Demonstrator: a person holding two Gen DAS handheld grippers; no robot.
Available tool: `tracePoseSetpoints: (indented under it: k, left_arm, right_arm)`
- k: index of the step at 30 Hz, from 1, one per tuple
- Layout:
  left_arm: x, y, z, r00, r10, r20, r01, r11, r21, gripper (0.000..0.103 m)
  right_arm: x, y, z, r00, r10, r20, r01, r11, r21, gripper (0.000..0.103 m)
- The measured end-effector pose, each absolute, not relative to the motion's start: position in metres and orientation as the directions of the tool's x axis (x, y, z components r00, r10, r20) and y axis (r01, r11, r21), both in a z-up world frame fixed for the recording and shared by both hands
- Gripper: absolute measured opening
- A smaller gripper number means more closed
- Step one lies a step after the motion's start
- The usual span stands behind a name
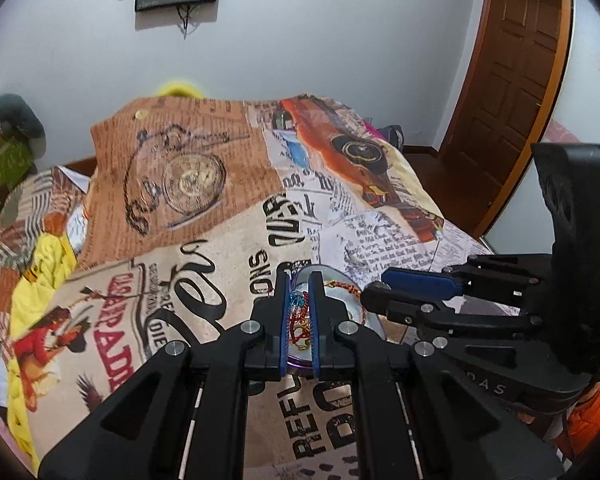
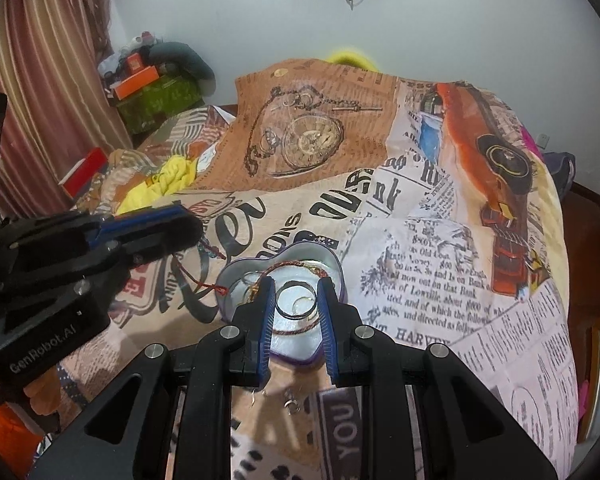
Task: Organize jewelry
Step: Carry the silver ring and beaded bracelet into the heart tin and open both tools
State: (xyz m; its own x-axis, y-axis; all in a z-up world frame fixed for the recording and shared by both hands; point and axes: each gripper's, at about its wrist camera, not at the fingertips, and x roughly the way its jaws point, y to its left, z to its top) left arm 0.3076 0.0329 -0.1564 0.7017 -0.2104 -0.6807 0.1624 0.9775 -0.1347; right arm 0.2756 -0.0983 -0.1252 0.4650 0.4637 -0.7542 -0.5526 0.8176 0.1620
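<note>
A heart-shaped silver tin [image 2: 334, 266] lies on the printed bedspread, with a red-and-gold cord bracelet [image 2: 296, 266] coiled inside it. My right gripper [image 2: 296, 286] hangs just over the tin, shut on a silver bangle [image 2: 298, 300] that spans the gap between its blue pads. My left gripper [image 1: 299, 280] is shut on a red beaded thread bracelet [image 1: 300, 320] with a blue bead, above the tin [image 1: 374, 322]. In the right wrist view the left gripper [image 2: 198, 228] hovers left of the tin, and the red thread [image 2: 204, 280] dangles from it. The right gripper [image 1: 374, 292] sits close on the right.
Two small loose earrings [image 2: 290, 404] lie on the bedspread [image 2: 420, 280] just in front of the tin. A yellow cloth [image 2: 168, 184] is bunched at the bed's left side. Boxes and clutter [image 2: 156, 84] stand by the curtain; a wooden door [image 1: 512, 92] is at the right.
</note>
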Motion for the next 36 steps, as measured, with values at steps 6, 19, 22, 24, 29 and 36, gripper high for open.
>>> tracePoseSetpoints:
  k: [6,19,22,24,29,36]
  left_arm:
    - [0.320,0.036,-0.175,0.677,-0.230,-0.699,0.162,0.973,-0.163,0.007]
    - [0.326,0.043,-0.192,0.639,-0.264,-0.722,0.163,0.965,-0.208,0.007]
    - [0.325,0.044,-0.190,0.647,-0.254,-0.719,0.155,0.967,-0.201,0.007]
    - [0.324,0.044,-0.187,0.650,-0.249,-0.718,0.154,0.968,-0.196,0.007]
    - [0.321,0.045,-0.181,0.652,-0.242,-0.718,0.145,0.970,-0.196,0.007]
    - [0.306,0.047,-0.162,0.673,-0.226,-0.705,0.137,0.974,-0.182,0.008]
  right_arm:
    - [0.286,-0.089,-0.136,0.444,0.452,-0.774,-0.569,0.809,0.145,0.019]
    - [0.288,-0.075,-0.157,0.399,0.434,-0.808,-0.601,0.789,0.128,0.019]
    - [0.288,-0.075,-0.157,0.404,0.428,-0.809,-0.598,0.793,0.121,0.019]
    - [0.288,-0.075,-0.155,0.404,0.429,-0.808,-0.599,0.791,0.120,0.019]
    - [0.285,-0.077,-0.151,0.408,0.425,-0.808,-0.596,0.795,0.117,0.020]
    - [0.275,-0.084,-0.134,0.445,0.422,-0.790,-0.579,0.809,0.105,0.034]
